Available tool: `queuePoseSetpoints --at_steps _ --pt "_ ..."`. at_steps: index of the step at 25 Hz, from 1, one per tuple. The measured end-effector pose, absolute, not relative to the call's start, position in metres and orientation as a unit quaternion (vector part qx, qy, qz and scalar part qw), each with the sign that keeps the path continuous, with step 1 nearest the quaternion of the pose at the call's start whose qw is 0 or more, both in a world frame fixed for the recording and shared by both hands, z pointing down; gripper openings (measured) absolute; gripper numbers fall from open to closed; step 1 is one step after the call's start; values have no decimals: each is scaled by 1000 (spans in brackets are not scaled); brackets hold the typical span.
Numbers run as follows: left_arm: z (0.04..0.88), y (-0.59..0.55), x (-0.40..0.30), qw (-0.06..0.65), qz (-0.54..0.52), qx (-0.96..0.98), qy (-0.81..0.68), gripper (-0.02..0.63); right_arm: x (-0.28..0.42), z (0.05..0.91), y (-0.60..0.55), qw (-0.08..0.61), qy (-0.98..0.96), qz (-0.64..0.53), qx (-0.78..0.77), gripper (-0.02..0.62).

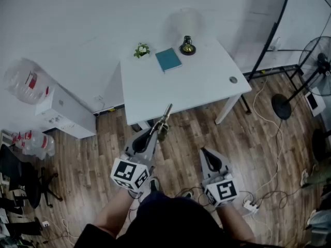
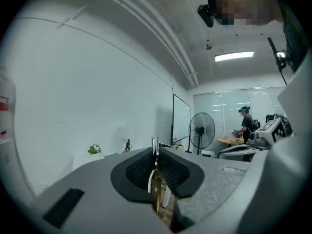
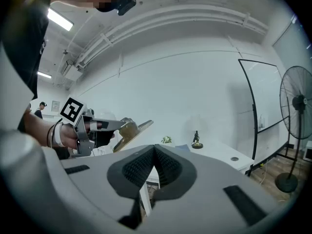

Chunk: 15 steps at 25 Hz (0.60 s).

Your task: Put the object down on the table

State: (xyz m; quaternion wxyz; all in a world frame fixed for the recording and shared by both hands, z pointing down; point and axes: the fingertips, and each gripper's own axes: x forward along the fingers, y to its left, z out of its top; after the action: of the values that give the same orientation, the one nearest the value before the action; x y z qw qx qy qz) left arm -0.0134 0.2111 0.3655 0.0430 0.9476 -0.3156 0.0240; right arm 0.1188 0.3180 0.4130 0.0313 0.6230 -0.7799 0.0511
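Observation:
My left gripper (image 1: pixel 155 130) is shut on a flat brass-coloured metal object (image 1: pixel 164 119), held in the air over the wood floor just short of the white table's (image 1: pixel 207 81) near edge. In the left gripper view the object (image 2: pixel 156 189) shows edge-on between the closed pads. From the right gripper view, the left gripper (image 3: pixel 92 126) holds the object (image 3: pixel 127 130) tilted, its tip pointing toward the table (image 3: pixel 219 150). My right gripper (image 1: pixel 202 151) hangs to the right, lower, shut with nothing in it (image 3: pixel 155 147).
On the table's far side stand a small plant (image 1: pixel 141 50), a teal book (image 1: pixel 168 59) and a dark ornament (image 1: pixel 187 46). A fan (image 1: pixel 320 66) stands at the right, a white cabinet (image 1: pixel 62 112) at the left. Cables (image 1: pixel 269 185) lie on the floor.

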Motion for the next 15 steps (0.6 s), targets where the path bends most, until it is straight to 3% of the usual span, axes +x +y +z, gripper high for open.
queuePoseSetpoints --at_steps 15 --pt "355 159 -174 47 -3 938 -343 29 -2 395 249 33 -779 49 625 5"
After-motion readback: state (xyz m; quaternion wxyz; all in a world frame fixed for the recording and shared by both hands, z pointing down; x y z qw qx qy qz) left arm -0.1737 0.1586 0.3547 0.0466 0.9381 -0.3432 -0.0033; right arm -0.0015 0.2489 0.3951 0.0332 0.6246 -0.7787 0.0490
